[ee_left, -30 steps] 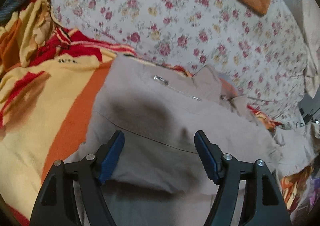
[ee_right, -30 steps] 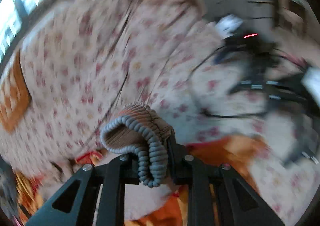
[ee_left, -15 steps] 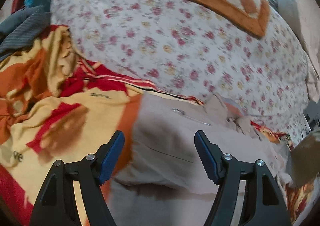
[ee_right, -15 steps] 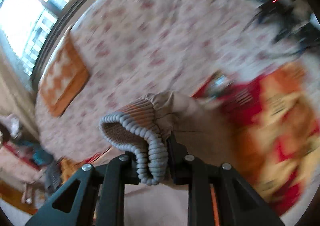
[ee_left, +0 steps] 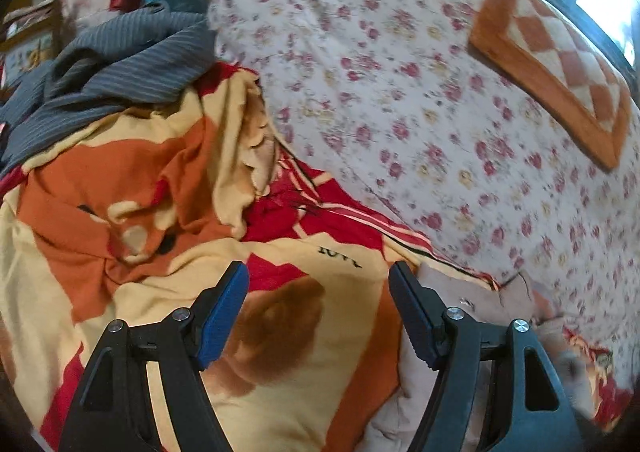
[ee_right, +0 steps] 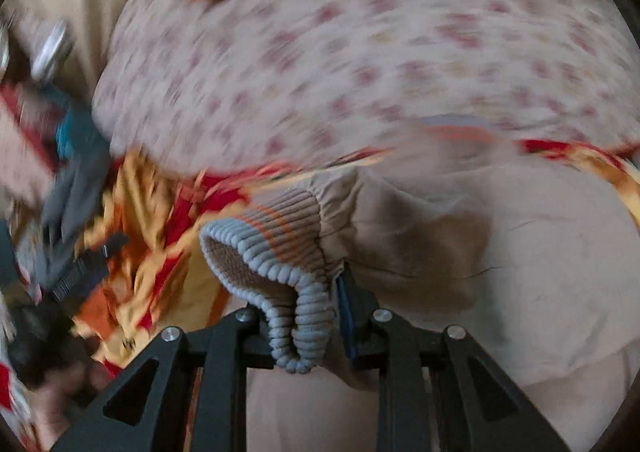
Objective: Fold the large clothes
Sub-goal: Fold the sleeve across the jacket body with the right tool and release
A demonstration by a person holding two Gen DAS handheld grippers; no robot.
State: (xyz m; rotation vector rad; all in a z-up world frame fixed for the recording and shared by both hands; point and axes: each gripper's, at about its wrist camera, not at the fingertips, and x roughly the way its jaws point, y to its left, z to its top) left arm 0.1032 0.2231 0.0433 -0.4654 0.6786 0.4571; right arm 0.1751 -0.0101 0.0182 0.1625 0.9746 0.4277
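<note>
A large beige jacket (ee_right: 500,252) lies spread on the bed over a yellow, orange and red blanket (ee_left: 120,191). My right gripper (ee_right: 304,304) is shut on the jacket's ribbed grey-edged cuff (ee_right: 280,236), and the sleeve trails back over the jacket body. In the left wrist view only the jacket's edge (ee_left: 472,300) with a bit of zipper shows at the lower right. My left gripper (ee_left: 318,272) stands open above the blanket, just left of that edge, with nothing between its blue pads (ee_left: 222,316).
A floral bed sheet (ee_left: 400,91) covers the far half of the bed, with an orange checkered cushion (ee_left: 560,63) near the window. A grey striped garment (ee_left: 120,63) is heaped at the far left beside other clutter.
My left gripper has drawn off the jacket to the left and now hangs over the blanket. My right gripper has swung the cuff fast across the bed, down over the jacket body.
</note>
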